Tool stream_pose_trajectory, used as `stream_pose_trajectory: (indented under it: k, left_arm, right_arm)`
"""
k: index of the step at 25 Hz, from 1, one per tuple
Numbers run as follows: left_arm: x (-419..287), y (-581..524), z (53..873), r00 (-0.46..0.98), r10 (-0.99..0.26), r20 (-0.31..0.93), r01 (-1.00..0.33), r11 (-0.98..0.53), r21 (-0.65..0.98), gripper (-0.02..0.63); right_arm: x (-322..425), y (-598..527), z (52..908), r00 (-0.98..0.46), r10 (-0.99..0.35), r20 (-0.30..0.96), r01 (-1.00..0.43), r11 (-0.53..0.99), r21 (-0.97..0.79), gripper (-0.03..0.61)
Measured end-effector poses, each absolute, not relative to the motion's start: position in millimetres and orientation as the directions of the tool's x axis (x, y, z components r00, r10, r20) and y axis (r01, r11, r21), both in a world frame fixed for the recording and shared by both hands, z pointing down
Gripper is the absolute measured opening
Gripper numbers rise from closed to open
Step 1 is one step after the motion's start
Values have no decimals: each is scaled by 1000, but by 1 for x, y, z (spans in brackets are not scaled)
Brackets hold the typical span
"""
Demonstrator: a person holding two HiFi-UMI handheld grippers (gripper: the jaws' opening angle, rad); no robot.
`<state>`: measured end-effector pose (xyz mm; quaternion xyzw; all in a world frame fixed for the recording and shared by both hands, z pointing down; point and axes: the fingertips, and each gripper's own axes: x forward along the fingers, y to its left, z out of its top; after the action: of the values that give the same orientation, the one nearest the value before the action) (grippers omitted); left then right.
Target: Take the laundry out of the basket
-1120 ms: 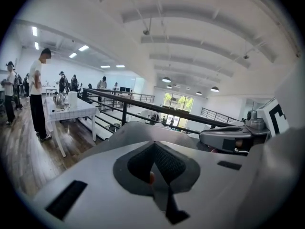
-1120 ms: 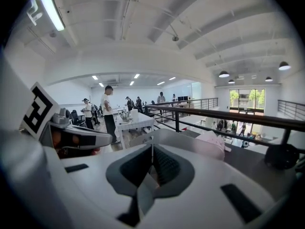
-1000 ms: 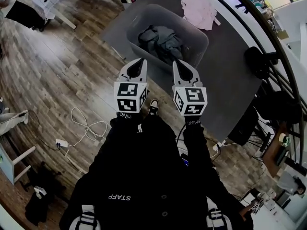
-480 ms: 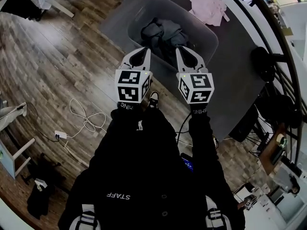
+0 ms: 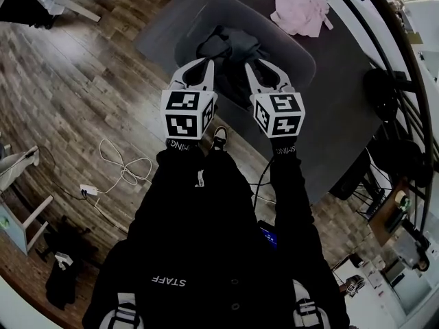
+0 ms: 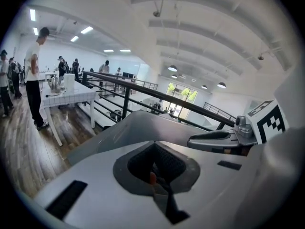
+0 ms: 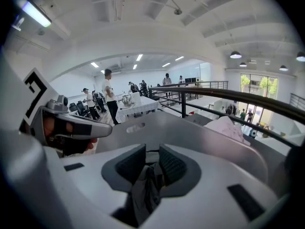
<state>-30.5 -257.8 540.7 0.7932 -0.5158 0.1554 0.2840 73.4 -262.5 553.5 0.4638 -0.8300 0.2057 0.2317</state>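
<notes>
Laundry basket (image 5: 293,41) beneath left claw (image 5: 204,65), pressed together, and right claw (image 5: 256,67), just opening, empty

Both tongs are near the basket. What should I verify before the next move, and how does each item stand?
1. Dark laundry lies in the basket: ok.
2. Left tongs and right tongs pointing into the basket: ok.
3. Right tongs open wide: not ok; jaws have just been opening, gap narrow, nothing between them.
4. Left tongs open: not ok, shut.
5. Pink garment clear of the path: ok.
</notes>
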Motion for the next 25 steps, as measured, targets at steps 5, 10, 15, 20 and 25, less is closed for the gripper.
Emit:
stream_pose_trajectory:
  k: [5, 10, 15, 20, 25]
  left_arm:
    - [-27, -275, 552, 406, -706, 580, -914, -294, 281, 2]
    - [-22, -293, 556, 414, -669, 617, -910, -308, 277, 2]
    - [-20, -303, 558, 411, -643, 647, -911, -310, 271, 2]
    - [-18, -309, 561, 407, -633, 659, -913, -298, 278, 2]
    - [-15, -318, 561, 408, -647, 644, -913, -286, 291, 2]
  right_arm:
    - [69, -275, 591, -487, -590, 644, -838, 523, -155, 170]
    - [66, -289, 632, -521, -483, 704, -800, 565, -204, 286]
    - [69, -298, 667, -513, -389, 765, -769, 605, -208, 368]
    - [76, -303, 696, -494, -322, 808, -771, 592, -235, 452]
    - [70, -304, 723, -511, -229, 829, -738, 610, -287, 580]
